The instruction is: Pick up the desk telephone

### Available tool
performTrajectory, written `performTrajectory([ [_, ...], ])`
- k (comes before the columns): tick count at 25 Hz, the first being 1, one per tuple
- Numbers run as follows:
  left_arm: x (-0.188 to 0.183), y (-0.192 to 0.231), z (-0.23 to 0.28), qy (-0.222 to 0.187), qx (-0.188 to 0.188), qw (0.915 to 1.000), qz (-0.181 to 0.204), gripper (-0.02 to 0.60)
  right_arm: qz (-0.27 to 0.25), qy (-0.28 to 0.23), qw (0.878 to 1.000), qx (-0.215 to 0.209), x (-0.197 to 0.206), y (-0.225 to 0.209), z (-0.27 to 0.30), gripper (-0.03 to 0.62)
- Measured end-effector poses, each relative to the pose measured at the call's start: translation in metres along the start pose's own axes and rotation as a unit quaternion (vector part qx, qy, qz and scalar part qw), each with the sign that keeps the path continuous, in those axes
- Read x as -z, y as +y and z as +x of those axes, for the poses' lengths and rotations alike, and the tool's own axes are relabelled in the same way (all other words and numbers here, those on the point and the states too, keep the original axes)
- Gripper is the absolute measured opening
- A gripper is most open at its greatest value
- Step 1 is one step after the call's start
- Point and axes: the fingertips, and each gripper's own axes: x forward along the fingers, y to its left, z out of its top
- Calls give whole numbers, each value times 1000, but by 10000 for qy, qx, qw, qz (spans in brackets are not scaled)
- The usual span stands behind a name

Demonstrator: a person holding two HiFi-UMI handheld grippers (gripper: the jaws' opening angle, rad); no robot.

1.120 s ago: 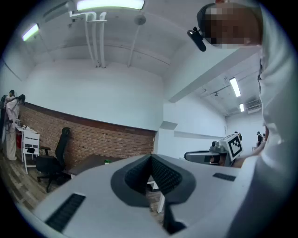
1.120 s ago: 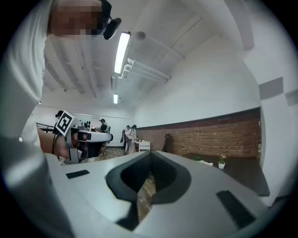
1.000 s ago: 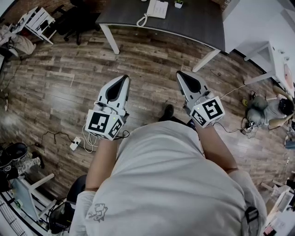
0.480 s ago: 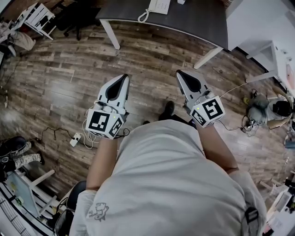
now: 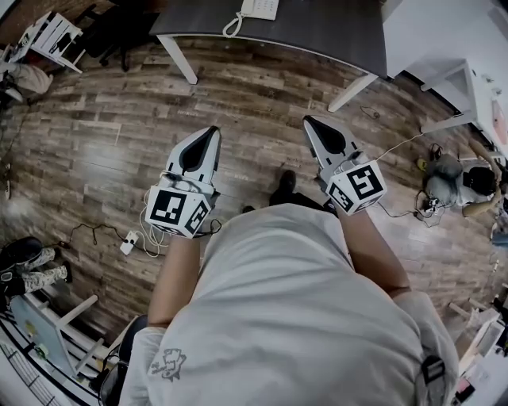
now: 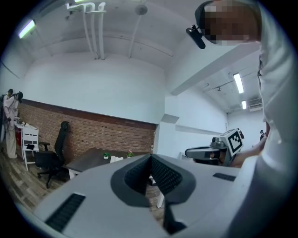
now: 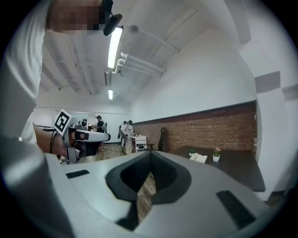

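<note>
Head view, looking steeply down: dark desk (image 5: 317, 32) along the top edge, with the white desk telephone (image 5: 258, 8) lying on its top and the coiled cord (image 5: 232, 26) hanging toward the desk's near edge. Well short of the desk, above a wood-plank floor (image 5: 103, 135), left gripper (image 5: 213, 132) and right gripper (image 5: 309, 121) held side by side, both pointing toward the desk, neither anywhere near the telephone. Farther back from the desk, a person's white shirt (image 5: 294, 317) and bare forearms. Black office chair (image 5: 119, 36) just beside the desk's left end, white table (image 5: 444, 40) beside its right end, white power strip (image 5: 129, 244) on the floor well apart from the desk. Left gripper view: jaws clenched, ribbed pads pressed together with nothing between them. Beyond the tips, the desk far off in front of a brick wall (image 6: 102, 135), the telephone only a small white shape on its top, with small potted plants (image 6: 106, 155) close beside it. Right gripper view: jaws likewise clenched on nothing. To the right of the tips, the desk before the same brick wall, the telephone lying flat on top just beside a small flowering plant. Several people (image 7: 125, 132) standing in the distance, well apart from the desk.
</note>
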Motion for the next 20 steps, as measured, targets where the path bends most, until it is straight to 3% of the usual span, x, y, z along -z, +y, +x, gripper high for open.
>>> performTrajectory([
  [2, 2, 0, 12, 38, -8, 10000, -16, 21, 87, 136, 9999, 34, 9, -15, 2, 6],
  [3, 2, 0, 18, 55, 7, 10000, -35, 58, 143, 213, 9997, 36, 14, -23, 4, 8],
  [6, 7, 3, 42, 143, 40, 9999, -75, 130, 244, 375, 9990, -14, 27, -47, 11, 79],
  [12, 11, -1, 106, 213, 101, 9996, -158, 241, 307, 345, 9989, -121, 29, -103, 17, 154],
  [15, 11, -12, 145, 267, 157, 9993, -189, 272, 347, 293, 9988, -184, 21, -140, 15, 207],
  [20, 13, -30, 191, 355, 255, 9988, -231, 281, 512, 316, 9980, -203, 19, -187, 9, 241],
])
